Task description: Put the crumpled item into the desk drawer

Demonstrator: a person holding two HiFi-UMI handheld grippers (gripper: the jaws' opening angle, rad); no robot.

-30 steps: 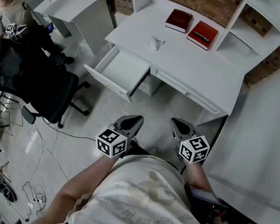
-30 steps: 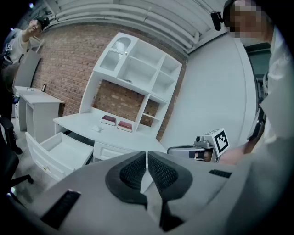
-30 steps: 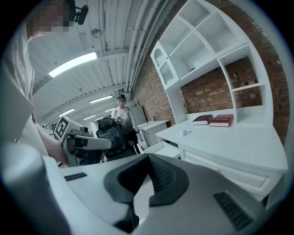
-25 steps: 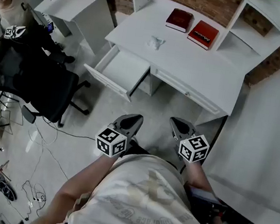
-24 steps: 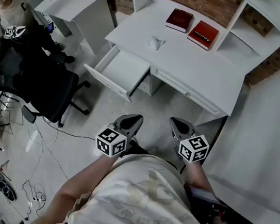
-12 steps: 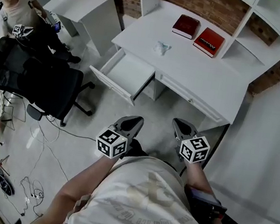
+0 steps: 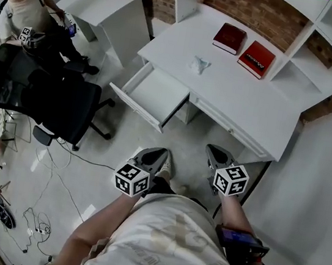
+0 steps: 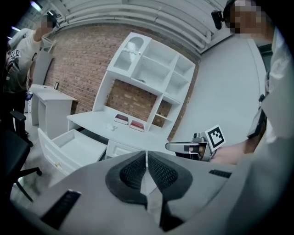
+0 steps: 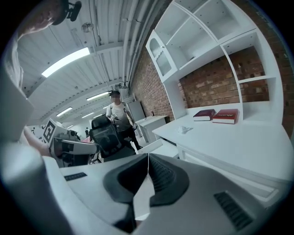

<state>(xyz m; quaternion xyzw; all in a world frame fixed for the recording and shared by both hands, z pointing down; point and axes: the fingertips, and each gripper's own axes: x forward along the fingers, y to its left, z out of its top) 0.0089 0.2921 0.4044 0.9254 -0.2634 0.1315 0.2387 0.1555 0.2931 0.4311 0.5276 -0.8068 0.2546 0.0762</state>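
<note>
The crumpled white item (image 7: 199,64) lies on the white desk (image 7: 245,97), left of the middle; it also shows as a small crumpled item (image 8: 110,127) in the left gripper view and as a pale crumpled item (image 9: 184,130) in the right gripper view. Below the desk's left end the drawer (image 7: 156,93) stands pulled out and looks bare inside. My left gripper (image 7: 161,153) and right gripper (image 7: 212,150) hang side by side over the floor, well short of the desk. Both are shut with nothing between the jaws, as the left gripper (image 8: 146,156) and right gripper (image 9: 148,158) show close up.
Two red books (image 7: 229,37) (image 7: 257,55) lie at the back of the desk, beside a white shelf unit (image 7: 329,36). A black office chair (image 7: 53,103) stands left of the drawer. A person (image 7: 24,9) is at the far left by another white desk (image 7: 105,2). Cables (image 7: 40,227) trail on the floor.
The head view has drifted, so the desk and open drawer now sit further right and a little lower. Both grippers stay shut and hold roughly the same place before the body.
</note>
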